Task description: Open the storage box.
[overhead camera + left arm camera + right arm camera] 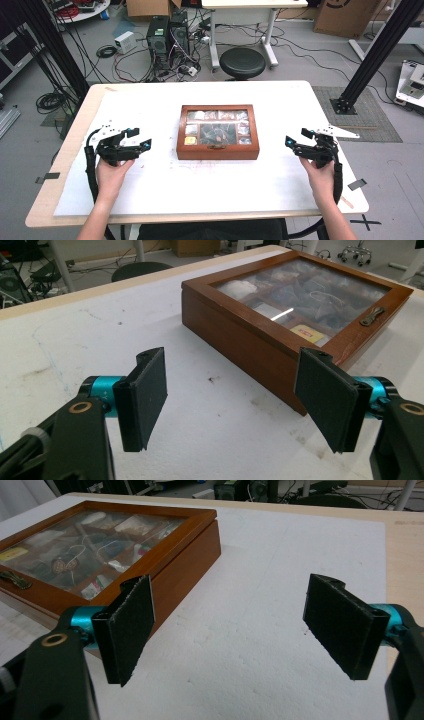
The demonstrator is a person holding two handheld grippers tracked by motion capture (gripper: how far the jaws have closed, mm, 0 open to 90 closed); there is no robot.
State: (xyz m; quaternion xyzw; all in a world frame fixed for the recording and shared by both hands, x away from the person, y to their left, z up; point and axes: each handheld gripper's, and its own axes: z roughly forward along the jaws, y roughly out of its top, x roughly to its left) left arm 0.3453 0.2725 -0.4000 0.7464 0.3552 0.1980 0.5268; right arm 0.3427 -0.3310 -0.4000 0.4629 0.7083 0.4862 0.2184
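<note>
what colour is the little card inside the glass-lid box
Yellow with a red mark; the card shows best in the left gripper view.

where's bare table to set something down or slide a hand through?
Bare white table between the wooden box and the near edge, and behind the box to the far edge. Open strips also lie between the box and each open tongs, left and right. Nothing crowded on the table.

Wooden box (218, 149): reddish-brown, glazed lid, brass-coloured clasp (372, 316). Bench (210, 187): white sheet, pale wood edge. Left hand-held gripper (136, 139) and right hand-held gripper (297, 137): black, turquoise fittings. Stool (242, 62), upper centre: black
</note>
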